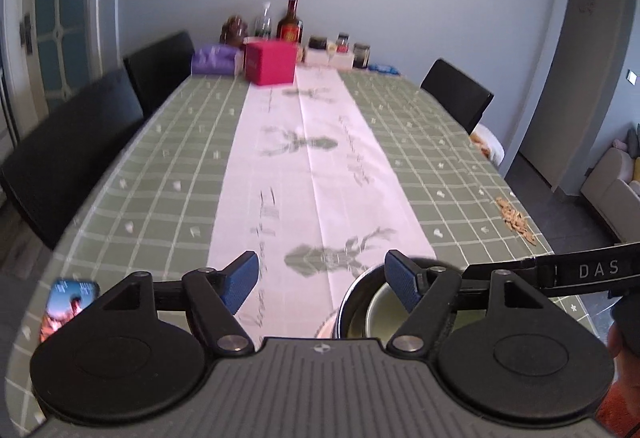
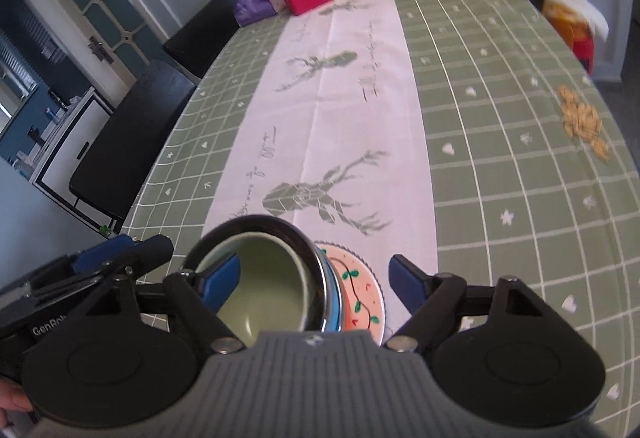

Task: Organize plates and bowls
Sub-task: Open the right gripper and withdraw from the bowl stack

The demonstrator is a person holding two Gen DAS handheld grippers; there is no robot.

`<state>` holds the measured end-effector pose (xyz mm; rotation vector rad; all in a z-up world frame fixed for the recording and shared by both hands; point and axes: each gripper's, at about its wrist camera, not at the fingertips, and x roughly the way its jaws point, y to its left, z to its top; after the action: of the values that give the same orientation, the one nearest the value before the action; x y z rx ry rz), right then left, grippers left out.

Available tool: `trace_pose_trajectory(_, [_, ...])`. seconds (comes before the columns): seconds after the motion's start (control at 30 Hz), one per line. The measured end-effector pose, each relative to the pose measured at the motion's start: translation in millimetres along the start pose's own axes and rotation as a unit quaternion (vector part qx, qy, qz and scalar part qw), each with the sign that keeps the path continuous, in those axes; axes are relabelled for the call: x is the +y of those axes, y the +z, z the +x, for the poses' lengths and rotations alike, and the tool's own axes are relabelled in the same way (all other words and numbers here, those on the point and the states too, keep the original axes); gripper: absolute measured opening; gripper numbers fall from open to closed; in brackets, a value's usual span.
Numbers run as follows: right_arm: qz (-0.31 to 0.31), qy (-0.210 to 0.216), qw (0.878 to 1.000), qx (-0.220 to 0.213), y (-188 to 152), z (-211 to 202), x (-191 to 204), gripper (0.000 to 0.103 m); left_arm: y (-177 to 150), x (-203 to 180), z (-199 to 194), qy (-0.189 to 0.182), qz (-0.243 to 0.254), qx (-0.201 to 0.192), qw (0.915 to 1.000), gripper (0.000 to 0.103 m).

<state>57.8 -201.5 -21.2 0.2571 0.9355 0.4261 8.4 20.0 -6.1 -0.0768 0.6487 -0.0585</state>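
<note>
At the table's near edge, on the pale runner, a green bowl [image 2: 260, 278] sits nested in a steel bowl [image 2: 280, 234] stacked on a painted plate [image 2: 360, 294]. The left gripper [image 1: 320, 282] and right gripper [image 2: 316, 286] both hang with jaws apart, gripping nothing. The stack looks finished; withdrawing straight upward avoids clipping the rims.

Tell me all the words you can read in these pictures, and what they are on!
"DAS" on the black strap.
"GenRob", cut off at the picture's edge, on the left tongs' body.
Script on the runner: too blurred to read.
Label on the bottle: too blurred to read.
</note>
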Motion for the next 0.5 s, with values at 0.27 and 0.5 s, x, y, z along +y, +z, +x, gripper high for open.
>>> trace_pose_trajectory(0.27, [-0.07, -0.011, 0.995, -0.069, 3, -44, 16, 0.089, 15, -27, -37, 0.018, 0.071, -0.087, 0.9935, 0.09])
trace_pose_trajectory(0.5, [-0.118, -0.026, 0.98, -0.159, -11, -89, 26, 0.098, 9, -47, -71, 0.036, 0.104, -0.152, 0.9822, 0.097])
